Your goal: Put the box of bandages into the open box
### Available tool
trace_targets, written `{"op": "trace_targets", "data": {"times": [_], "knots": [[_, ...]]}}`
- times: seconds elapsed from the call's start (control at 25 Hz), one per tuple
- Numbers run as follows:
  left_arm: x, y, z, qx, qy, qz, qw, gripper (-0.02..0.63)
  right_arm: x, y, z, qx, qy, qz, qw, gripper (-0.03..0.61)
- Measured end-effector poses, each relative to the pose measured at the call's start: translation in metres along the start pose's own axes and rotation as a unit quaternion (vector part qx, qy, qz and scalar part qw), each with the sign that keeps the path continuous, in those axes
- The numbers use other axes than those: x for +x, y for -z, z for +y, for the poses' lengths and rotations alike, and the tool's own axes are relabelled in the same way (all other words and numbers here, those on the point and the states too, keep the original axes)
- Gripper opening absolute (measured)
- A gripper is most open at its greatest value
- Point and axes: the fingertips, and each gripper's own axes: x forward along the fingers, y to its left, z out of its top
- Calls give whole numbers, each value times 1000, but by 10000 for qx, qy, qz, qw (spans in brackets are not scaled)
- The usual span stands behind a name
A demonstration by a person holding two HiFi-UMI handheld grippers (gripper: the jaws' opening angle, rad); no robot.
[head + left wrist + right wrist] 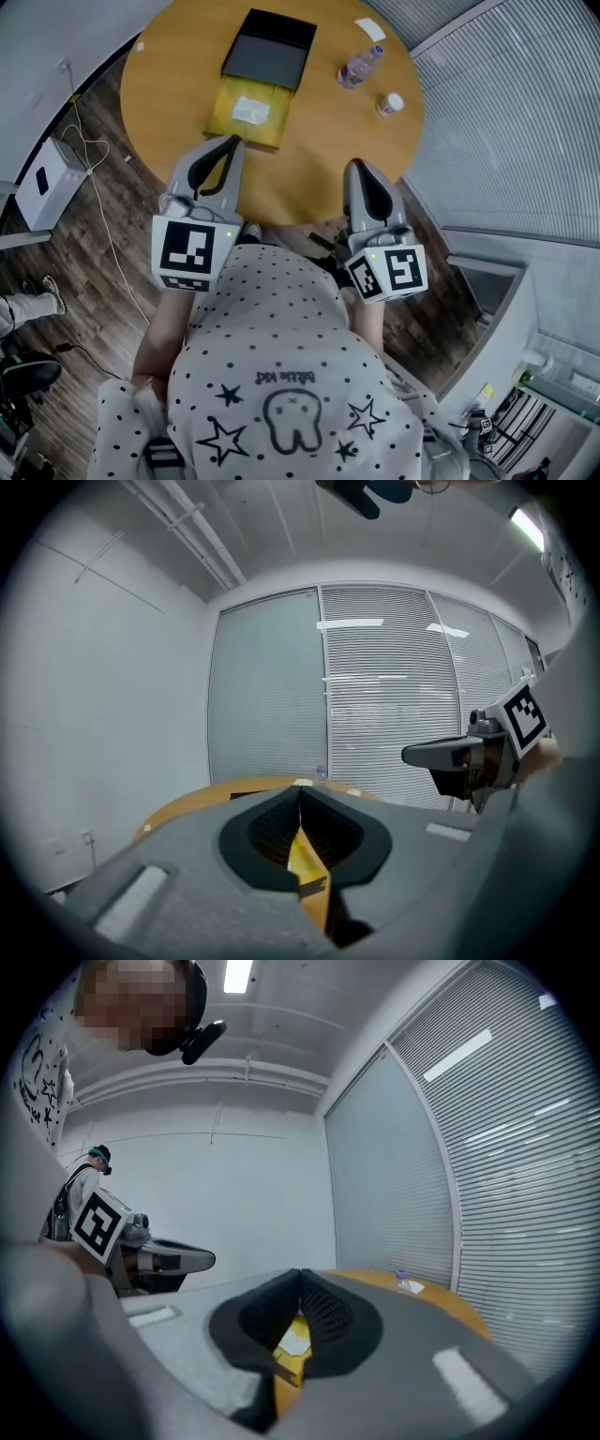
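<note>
Standing at the near edge of the round wooden table point(309, 178), the person is holding one gripper in each hand, and both are pointing almost level across the tabletop. The left gripper point(234, 141) is showing its jaws fully closed in the left gripper view, tips meeting with nothing held between them; its tip is lying just in front of the near wall of the open box point(267, 139), and contact cannot be determined. The right gripper point(354, 165) is likewise showing closed, empty jaws in the right gripper view and is hanging over the table edge, to the right of the open box and apart from it. The open box is resting on the table with its yellow tray toward the person and its black lid point(270, 49) lying flat on the far side. The box of bandages point(250, 110), a pale flat pack, is lying inside the yellow tray. A water bottle point(361, 66), a small white-capped container point(390, 102) and a white card point(370, 29) are lying on the table's far right part, well apart from the open box.
</note>
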Motion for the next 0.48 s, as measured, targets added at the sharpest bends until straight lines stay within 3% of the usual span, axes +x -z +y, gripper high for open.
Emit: {"op": "trace_targets", "data": {"times": [0.48], "knots": [[0, 7, 1, -32, -18, 119, 9999, 12, 3, 3, 1, -9, -72, 28, 10000, 5]]}}
